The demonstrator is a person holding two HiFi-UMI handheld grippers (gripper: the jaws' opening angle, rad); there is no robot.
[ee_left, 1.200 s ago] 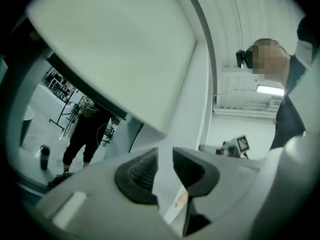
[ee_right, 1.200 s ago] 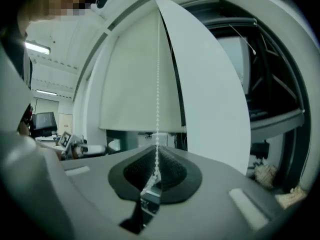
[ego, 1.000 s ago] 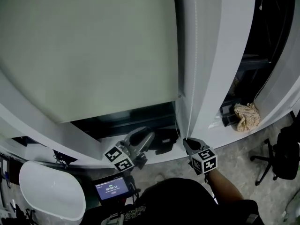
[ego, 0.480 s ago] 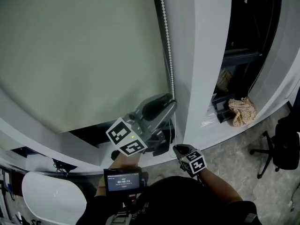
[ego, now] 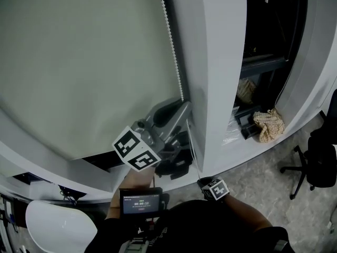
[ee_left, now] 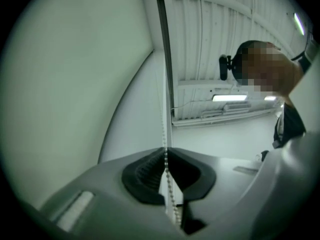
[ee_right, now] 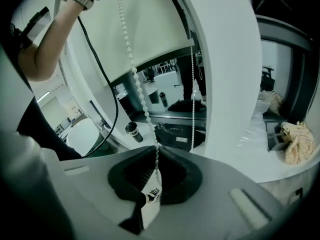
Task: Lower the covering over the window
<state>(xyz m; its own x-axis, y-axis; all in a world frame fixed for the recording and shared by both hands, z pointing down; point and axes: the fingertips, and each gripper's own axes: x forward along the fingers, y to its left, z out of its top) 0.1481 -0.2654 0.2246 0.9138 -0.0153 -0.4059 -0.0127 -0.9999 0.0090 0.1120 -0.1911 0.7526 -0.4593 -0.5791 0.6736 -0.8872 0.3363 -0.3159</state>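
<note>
A pale green roller blind (ego: 79, 62) covers most of the window, with a dark gap under its lower edge. Its white bead chain (ego: 171, 41) hangs along the blind's right side. My left gripper (ego: 181, 107) is raised to the chain and its jaws are closing, with the chain (ee_left: 164, 134) pinched between the black pads. My right gripper (ego: 201, 179) is lower, near the sill, shut on the same chain (ee_right: 131, 59), which runs taut up to the left gripper. A second strand (ee_right: 192, 99) hangs loose by the post.
A white window post (ego: 221, 62) stands right of the chain. A crumpled cloth (ego: 266, 124) lies on the sill (ego: 247, 146) at the right and a black object (ego: 174, 165) below the left gripper. A black office chair (ego: 316, 167) and a white round top (ego: 58, 228) are on the floor.
My left gripper rose from sill level to the bead chain and its jaws came together on it. The right gripper moved lower, keeping its hold on the chain.
</note>
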